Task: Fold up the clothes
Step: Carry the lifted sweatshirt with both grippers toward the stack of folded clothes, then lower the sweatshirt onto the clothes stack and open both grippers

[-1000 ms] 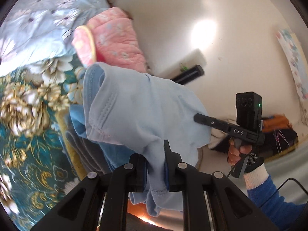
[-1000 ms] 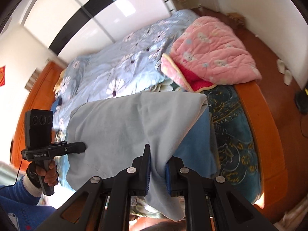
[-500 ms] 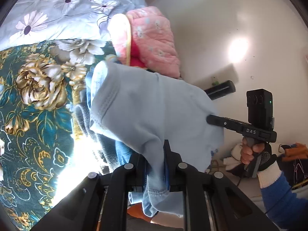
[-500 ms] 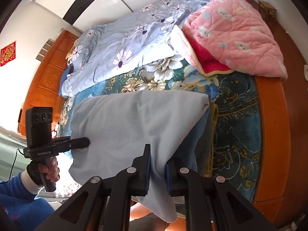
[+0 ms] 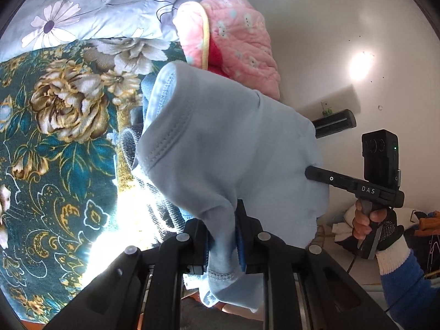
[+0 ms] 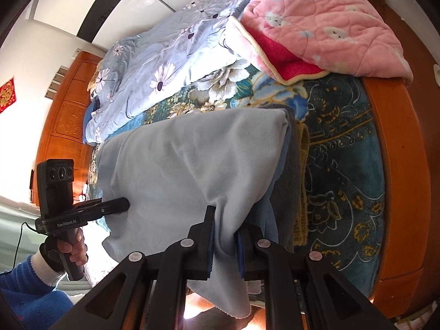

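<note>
I hold the light-blue garment (image 6: 192, 165) stretched above the floral blanket (image 6: 343, 165), left gripper (image 5: 222, 236) and right gripper (image 6: 224, 236) each clamped on an edge. I should keep tension even and lower both level onto the stacked clothes (image 6: 291, 192).
</note>
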Demonstrator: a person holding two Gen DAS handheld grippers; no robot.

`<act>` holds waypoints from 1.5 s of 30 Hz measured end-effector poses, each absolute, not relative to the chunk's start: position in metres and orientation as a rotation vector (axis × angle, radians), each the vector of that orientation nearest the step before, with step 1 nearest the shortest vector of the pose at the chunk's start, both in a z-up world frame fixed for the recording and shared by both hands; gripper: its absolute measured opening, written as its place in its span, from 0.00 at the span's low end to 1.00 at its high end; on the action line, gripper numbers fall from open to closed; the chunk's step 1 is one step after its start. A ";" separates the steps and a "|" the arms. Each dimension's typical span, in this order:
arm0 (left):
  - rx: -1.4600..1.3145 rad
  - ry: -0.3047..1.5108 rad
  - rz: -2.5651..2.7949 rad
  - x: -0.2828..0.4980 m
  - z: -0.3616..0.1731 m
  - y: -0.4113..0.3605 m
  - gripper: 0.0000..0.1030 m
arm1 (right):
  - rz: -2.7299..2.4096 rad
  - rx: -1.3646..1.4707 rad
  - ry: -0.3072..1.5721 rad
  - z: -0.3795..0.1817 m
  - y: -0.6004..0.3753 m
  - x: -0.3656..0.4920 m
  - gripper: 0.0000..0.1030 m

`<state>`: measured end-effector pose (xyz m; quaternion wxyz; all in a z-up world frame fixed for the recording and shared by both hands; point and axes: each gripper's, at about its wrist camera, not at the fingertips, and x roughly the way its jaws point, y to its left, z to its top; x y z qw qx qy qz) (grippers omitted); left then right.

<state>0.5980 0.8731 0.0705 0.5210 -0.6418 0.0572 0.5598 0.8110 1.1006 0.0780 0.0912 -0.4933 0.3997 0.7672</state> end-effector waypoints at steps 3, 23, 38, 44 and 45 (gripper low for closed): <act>-1.544 0.132 1.338 0.597 0.071 0.874 0.18 | 2.274 -1.459 1.193 0.076 1.100 0.810 0.14; -1.417 0.133 1.398 0.588 0.112 0.856 0.81 | 2.316 -1.348 1.025 0.111 1.086 0.826 0.68; -1.181 0.253 1.532 0.595 0.189 0.900 0.96 | 2.459 -1.167 0.841 0.160 1.080 0.801 1.00; -1.100 0.311 1.513 0.616 0.188 0.920 0.96 | 2.493 -1.144 0.801 0.158 1.075 0.781 1.00; -1.058 0.319 1.520 0.618 0.189 0.922 0.96 | 2.478 -1.138 0.806 0.155 1.077 0.781 1.00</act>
